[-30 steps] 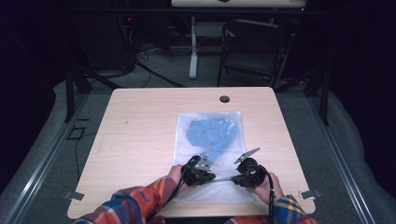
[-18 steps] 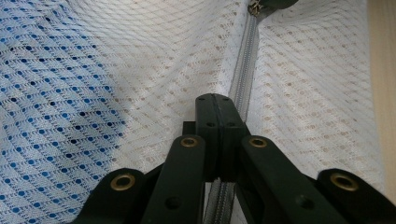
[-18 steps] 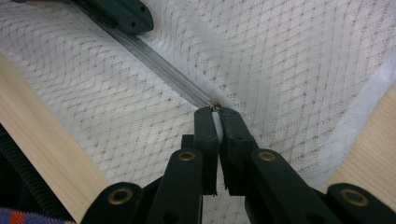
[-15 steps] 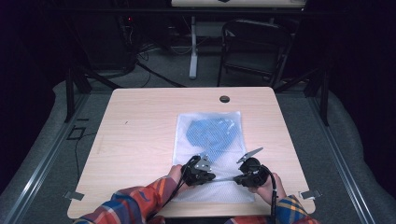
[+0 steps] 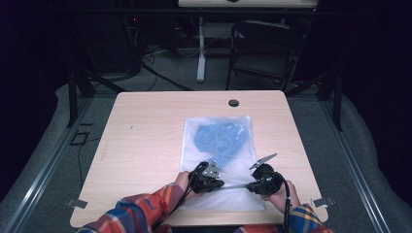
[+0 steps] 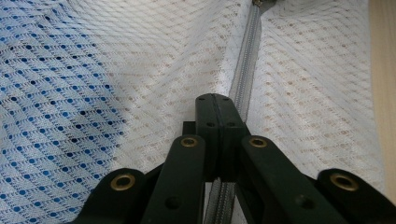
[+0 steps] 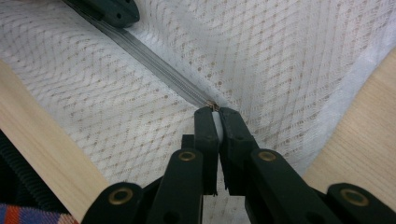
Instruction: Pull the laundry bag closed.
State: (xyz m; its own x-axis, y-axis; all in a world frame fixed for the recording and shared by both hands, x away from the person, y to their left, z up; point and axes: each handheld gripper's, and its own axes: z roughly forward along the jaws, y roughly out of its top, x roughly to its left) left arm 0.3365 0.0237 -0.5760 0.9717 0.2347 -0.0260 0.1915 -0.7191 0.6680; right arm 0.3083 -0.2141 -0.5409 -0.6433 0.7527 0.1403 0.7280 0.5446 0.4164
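Note:
A white mesh bag [image 5: 198, 160] lies flat on the wooden table [image 5: 145, 145], with a blue cloth [image 5: 222, 138] inside it. A grey zipper [image 5: 235, 186] runs across the bag's near end. My left gripper [image 5: 218, 184] is shut on the mesh and the zipper tape [image 6: 245, 70], jaws pressed together [image 6: 217, 100]. The blue cloth [image 6: 42, 102] shows through the mesh to its left. My right gripper [image 5: 250, 186] is shut on the zipper pull [image 7: 213, 108], with a white tab between its jaws. From there the zipper [image 7: 154, 63] stretches taut toward the left gripper [image 7: 109, 10].
Bare wood lies left of the bag and along the table's near edge [image 7: 42, 154]. A round cable hole [image 5: 233, 103] sits near the far edge. A dark chair [image 5: 265, 48] and a desk leg [image 5: 200, 48] stand beyond the table. Plaid sleeves [image 5: 141, 213] enter from below.
The right gripper has edged slightly right and nearer, and the zipper now shows as a taut line between the two grippers. The left gripper has stayed put.

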